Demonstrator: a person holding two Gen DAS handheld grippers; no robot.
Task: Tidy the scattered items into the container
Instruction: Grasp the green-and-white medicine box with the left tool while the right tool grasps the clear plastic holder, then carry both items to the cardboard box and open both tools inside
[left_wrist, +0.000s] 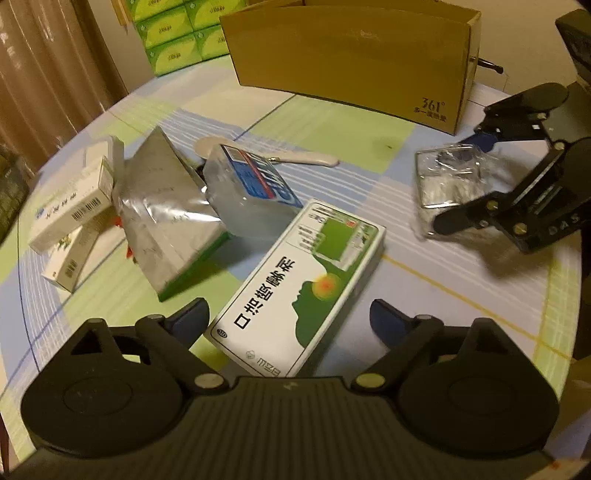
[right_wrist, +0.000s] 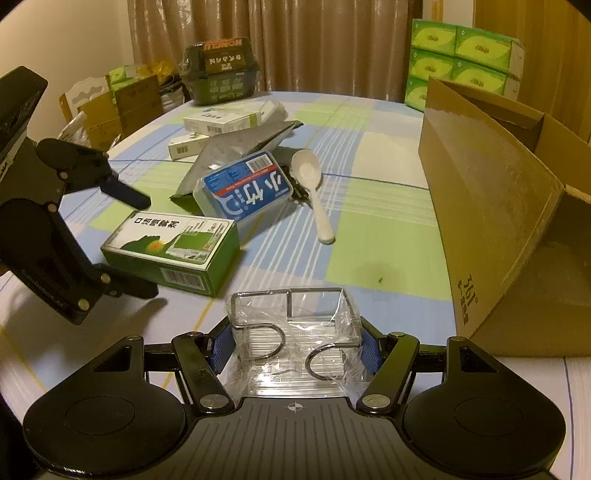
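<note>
My right gripper (right_wrist: 295, 354) pinches a plastic-wrapped wire rack (right_wrist: 295, 332) between its blue pads, low over the checked tablecloth (right_wrist: 369, 229) just beside the open cardboard box (right_wrist: 498, 221). My left gripper (left_wrist: 288, 317) hangs spread wide over the green-and-white carton (left_wrist: 299, 280), touching nothing. A white spoon (right_wrist: 314, 184) lies near the blue-labelled tub (right_wrist: 243, 188).

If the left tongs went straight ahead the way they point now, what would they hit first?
Most likely the green-and-white medicine box: it lies flat on the table between the open fingers of the left tongs, its near end already level with the fingertips. Depth is hard to judge, so they might pass just above it.
</note>
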